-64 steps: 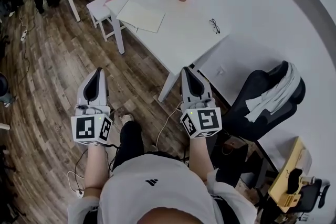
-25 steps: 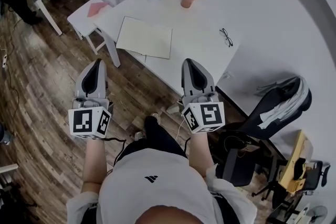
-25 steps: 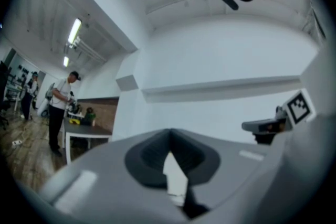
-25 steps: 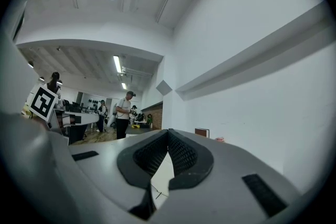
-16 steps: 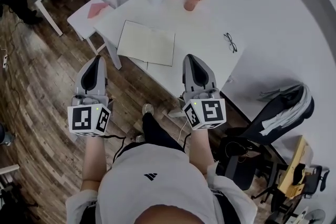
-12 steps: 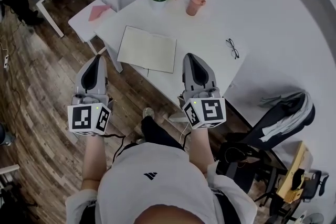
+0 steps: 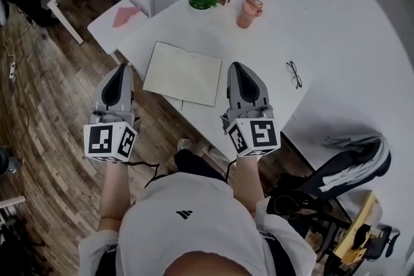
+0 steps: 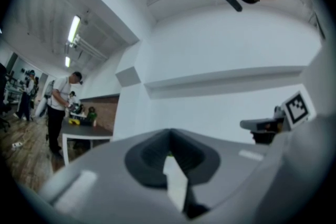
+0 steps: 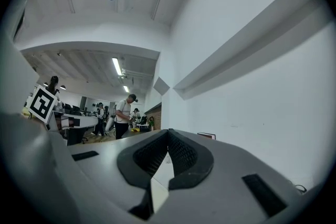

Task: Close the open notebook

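Walking up has brought the grey left gripper and right gripper, both pinched together and empty, to the white table. The open cream-paged notebook lies flat between them, untouched.

White short-sleeved shirt, small black logo on chest. Dark trousers. Left gripper and right gripper grey-shelled, black-padded; black-and-white marker cubes at rear.

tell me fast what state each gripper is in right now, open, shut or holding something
Grey left gripper: shut, jaws together, holding nothing.
Grey right gripper: shut, jaws together, holding nothing.
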Demonstrator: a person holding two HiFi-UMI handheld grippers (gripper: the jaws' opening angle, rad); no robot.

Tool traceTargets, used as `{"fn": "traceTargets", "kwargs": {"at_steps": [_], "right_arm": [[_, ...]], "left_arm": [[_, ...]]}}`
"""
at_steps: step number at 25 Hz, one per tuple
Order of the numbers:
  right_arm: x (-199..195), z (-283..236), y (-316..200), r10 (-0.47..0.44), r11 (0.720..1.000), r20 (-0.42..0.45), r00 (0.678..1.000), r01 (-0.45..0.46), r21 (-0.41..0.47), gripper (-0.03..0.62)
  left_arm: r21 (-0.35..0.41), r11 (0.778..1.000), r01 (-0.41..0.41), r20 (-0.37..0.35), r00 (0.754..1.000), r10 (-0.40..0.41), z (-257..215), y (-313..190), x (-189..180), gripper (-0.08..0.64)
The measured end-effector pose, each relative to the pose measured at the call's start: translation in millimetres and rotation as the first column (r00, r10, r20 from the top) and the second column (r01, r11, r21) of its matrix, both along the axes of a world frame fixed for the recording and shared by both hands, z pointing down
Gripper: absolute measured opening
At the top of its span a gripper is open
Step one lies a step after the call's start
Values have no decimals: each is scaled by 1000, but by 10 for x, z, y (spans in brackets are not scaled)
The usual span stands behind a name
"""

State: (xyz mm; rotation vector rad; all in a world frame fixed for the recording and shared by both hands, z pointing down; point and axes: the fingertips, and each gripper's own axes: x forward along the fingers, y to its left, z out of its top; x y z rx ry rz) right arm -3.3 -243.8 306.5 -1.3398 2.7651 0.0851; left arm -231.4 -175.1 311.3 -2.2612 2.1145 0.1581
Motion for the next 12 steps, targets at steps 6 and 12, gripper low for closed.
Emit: {"fn": "traceTargets", "kwargs": {"at_steps": [6, 12], "right_arm": [[-49, 115, -256, -23, 999, 4, 1000, 23, -23, -2], [-91, 222, -486, -48, 998, -3, 999, 48, -41, -2]], "left_arm": [[-57, 998, 14, -22, 1000, -15, 199, -219, -52, 9], [-167, 986, -12, -62, 998, 1, 615, -460, -48, 11]]}}
